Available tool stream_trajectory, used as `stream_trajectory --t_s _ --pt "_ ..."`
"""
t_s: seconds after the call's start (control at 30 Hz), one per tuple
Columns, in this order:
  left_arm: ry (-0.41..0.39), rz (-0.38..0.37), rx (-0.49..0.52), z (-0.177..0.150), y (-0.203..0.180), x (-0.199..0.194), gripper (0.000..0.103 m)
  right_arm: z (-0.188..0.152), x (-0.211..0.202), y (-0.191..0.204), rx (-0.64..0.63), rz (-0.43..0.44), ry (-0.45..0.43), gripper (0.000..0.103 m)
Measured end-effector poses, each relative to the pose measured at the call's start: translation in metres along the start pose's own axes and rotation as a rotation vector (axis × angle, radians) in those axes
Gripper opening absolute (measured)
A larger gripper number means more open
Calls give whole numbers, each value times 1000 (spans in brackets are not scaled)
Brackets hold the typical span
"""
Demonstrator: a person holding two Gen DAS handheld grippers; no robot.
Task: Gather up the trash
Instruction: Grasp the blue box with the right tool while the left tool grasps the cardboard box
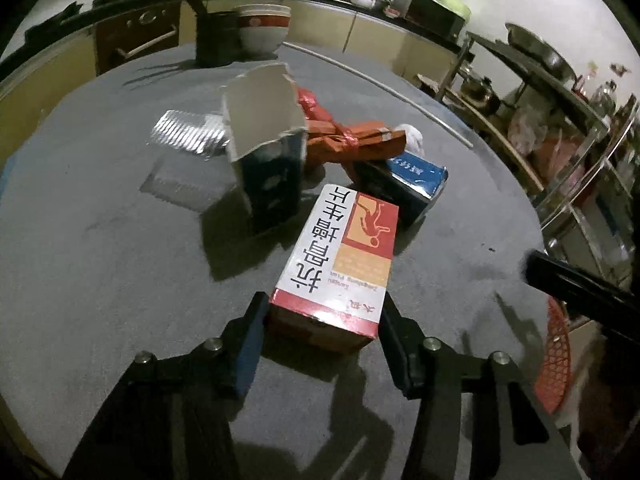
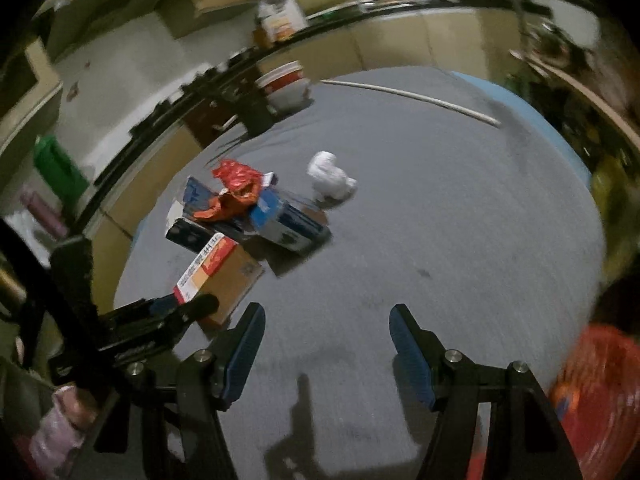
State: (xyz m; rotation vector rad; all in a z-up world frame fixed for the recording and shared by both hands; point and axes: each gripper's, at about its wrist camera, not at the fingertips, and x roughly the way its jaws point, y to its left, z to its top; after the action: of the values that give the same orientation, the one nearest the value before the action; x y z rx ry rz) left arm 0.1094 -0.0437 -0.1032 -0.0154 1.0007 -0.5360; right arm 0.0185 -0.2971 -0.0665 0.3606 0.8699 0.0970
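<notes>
My left gripper has its fingers on both sides of the near end of a red-and-white medicine box lying on the grey round table. The same box shows in the right wrist view with the left gripper at it. Behind it lie a torn-open dark box, an orange wrapper, a blue box, a silver blister pack and a white crumpled tissue. My right gripper is open and empty above bare table.
A red mesh basket sits at the table's right edge, also in the left wrist view. A stack of bowls and a dark container stand at the far edge. A white rod lies across the back. Counters and shelves surround the table.
</notes>
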Motion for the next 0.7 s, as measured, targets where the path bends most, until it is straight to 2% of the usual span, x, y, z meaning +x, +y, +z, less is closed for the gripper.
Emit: stream_trajectory --t_s 0.3,0.47,0.53,0.57,0.6,0.63,0.7 --pt "-25 22 -27 -25 16 -42 55 37 62 39 -206 -41 17 69" --pt "-23 45 -33 -27 21 -45 55 53 95 55 -283 -74 23 69" --pt "-12 45 -24 -28 19 -43 55 57 106 57 -292 -119 28 68" --pt "-6 43 -20 -30 17 -42 55 59 111 57 -284 -133 39 58" --pt "-2 39 -14 -30 17 -41 55 59 112 55 -267 -122 38 55" --pt "3 35 -8 -31 16 -39 55 60 110 54 -254 -110 31 47" --pt "31 26 -4 -32 15 -33 56 56 100 50 -228 -94 15 47"
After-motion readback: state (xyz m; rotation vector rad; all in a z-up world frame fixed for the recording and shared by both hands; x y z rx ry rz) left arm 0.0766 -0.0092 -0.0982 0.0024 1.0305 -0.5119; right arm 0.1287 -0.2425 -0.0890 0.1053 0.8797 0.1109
